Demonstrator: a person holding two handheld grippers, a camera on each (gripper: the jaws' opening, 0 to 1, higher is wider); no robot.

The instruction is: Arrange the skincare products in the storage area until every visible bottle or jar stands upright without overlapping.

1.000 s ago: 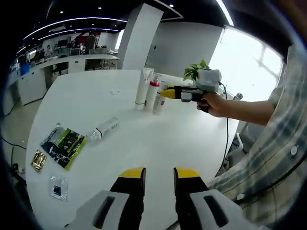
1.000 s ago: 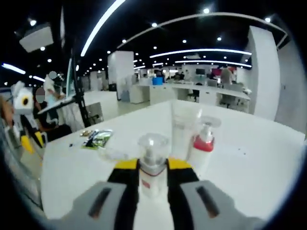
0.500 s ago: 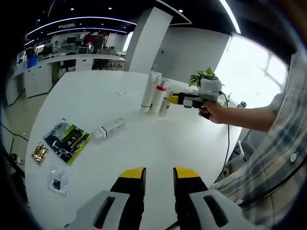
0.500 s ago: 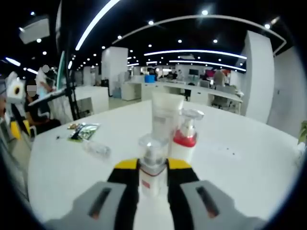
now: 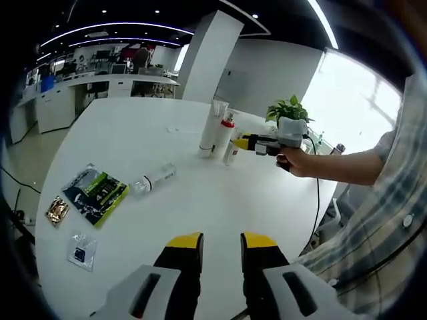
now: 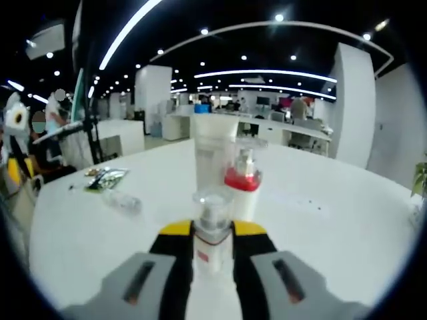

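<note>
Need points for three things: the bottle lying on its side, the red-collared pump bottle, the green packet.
lying bottle (image 5: 153, 180), left gripper view, middle of its clear body.
red-collared pump bottle (image 6: 241, 193), right gripper view, white body below the red collar.
green packet (image 5: 97, 195), left gripper view, centre of its printed face.

A white tabletop (image 5: 200, 200) was seen. A tall tube (image 5: 209, 127) and a red-collared bottle (image 5: 224, 137) stood upright together on it. A small bottle (image 5: 153, 180) lay on its side, well apart. Three packets (image 5: 93, 193) were spread near the far edge.
</note>
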